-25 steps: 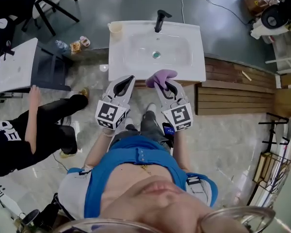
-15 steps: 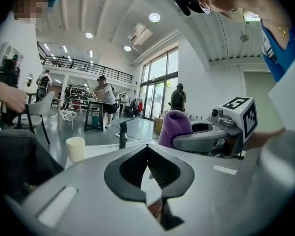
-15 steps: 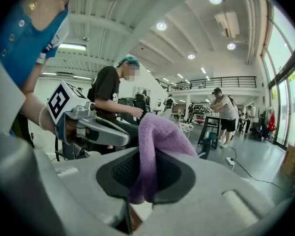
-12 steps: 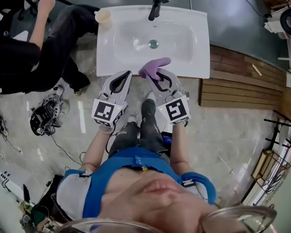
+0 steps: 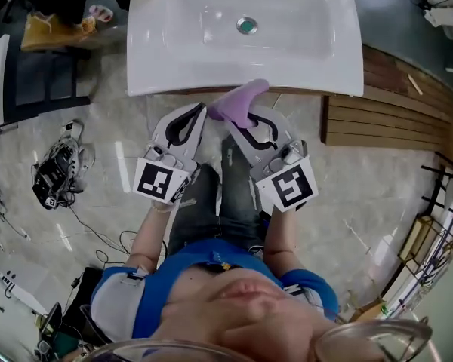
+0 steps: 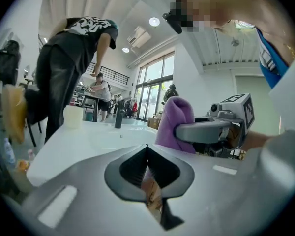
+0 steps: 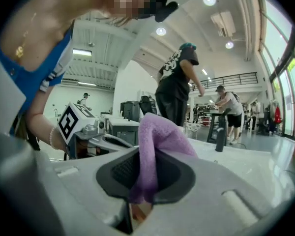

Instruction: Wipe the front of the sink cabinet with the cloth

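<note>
Right hand-held gripper is clamped on the purple cloth; left hand-held gripper is closed and empty. The person has stepped in: the sink looms closer, cloth at its front edge. Cabinet front is hidden underneath; wiping looks imminent.

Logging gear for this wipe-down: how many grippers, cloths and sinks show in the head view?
Grippers: 2, the left gripper, jaws shut and empty, and the right gripper, shut on the cloth.
Cloths: 1, purple.
Sinks: 1, a white sink.
Total: 4.
</note>
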The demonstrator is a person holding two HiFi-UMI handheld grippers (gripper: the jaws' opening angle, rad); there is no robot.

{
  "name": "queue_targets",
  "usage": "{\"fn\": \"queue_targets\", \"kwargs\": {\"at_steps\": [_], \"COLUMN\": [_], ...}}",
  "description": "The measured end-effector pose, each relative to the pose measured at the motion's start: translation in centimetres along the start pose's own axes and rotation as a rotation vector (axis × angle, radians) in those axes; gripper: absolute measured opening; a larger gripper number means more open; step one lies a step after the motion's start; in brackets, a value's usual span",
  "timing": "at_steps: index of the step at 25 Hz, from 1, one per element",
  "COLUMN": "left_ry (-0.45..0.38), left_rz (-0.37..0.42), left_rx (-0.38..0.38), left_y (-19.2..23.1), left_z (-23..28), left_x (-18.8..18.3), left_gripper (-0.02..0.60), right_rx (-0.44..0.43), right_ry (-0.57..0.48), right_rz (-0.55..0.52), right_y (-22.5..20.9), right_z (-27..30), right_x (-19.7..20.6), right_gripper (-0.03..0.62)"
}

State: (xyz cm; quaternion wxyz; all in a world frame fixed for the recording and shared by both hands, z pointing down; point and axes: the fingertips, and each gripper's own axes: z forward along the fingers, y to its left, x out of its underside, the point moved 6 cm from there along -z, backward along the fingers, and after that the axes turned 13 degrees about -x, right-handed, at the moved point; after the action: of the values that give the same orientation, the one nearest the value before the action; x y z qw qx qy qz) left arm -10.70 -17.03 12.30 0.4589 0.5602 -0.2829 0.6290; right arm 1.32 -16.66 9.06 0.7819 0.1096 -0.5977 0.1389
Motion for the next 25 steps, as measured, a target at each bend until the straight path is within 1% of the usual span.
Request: {"fn": "queue_targets", "kwargs": {"at_steps": [3,6,8,9,11,13,15,17,18,20,22,25], "left_ry": [-0.001,-0.030,-0.051,-0.074,-0.136,-0.203,-0.270,-0.307,-0.307,-0.294,-0.298,-0.281], "left_rz": [0.008,-0.005,-0.009,-0.003,0.026,0.047,0.042,0.026,0.023,0.031,0.045,0.059], "left_rx": [0.000,-0.007,-0.015,-0.018,-0.023,-0.017,-0.003,-0.002,-0.007,-0.016,-0.023,-0.036], "left_y": [1.0,3.0,4.1,4.5,5.4,6.2,6.4,6.4,6.4,6.5,6.6,7.0], "left_z": [0.8,2.3,3.3,3.7,4.1,3.4,2.7,2.0,1.5,0.3,-0.6,-1.7], "left_x": [6.1,12.8,17.2,19.2,22.6,25.2,26.9,27.6,27.7,27.3,26.6,26.6], "left_gripper": [0.000,0.000,0.000,0.000,0.000,0.000,0.000,0.000,0.000,0.000,0.000,0.000], "right_rx": [-0.076,-0.092,-0.069,-0.045,0.016,0.055,0.089,0.129,0.141,0.131,0.119,0.124], "right_ry": [-0.036,-0.039,-0.044,-0.049,-0.065,-0.086,-0.099,-0.096,-0.093,-0.097,-0.090,-0.017], "right_rz": [-0.008,-0.053,-0.088,-0.103,-0.145,-0.188,-0.227,-0.245,-0.234,-0.200,-0.211,-0.234], "right_y": [1.0,1.4,1.3,1.2,1.3,2.3,2.7,2.1,1.7,1.0,0.1,-0.9], "right_z": [1.6,4.1,5.0,5.3,6.3,7.1,7.3,7.2,7.2,7.2,6.8,6.6], "right_x": [5.4,12.1,16.7,18.8,22.2,24.8,26.5,27.3,27.5,27.1,26.0,24.8], "right_gripper": [0.059,0.059,0.060,0.059,0.058,0.058,0.058,0.058,0.058,0.058,0.058,0.058]}}
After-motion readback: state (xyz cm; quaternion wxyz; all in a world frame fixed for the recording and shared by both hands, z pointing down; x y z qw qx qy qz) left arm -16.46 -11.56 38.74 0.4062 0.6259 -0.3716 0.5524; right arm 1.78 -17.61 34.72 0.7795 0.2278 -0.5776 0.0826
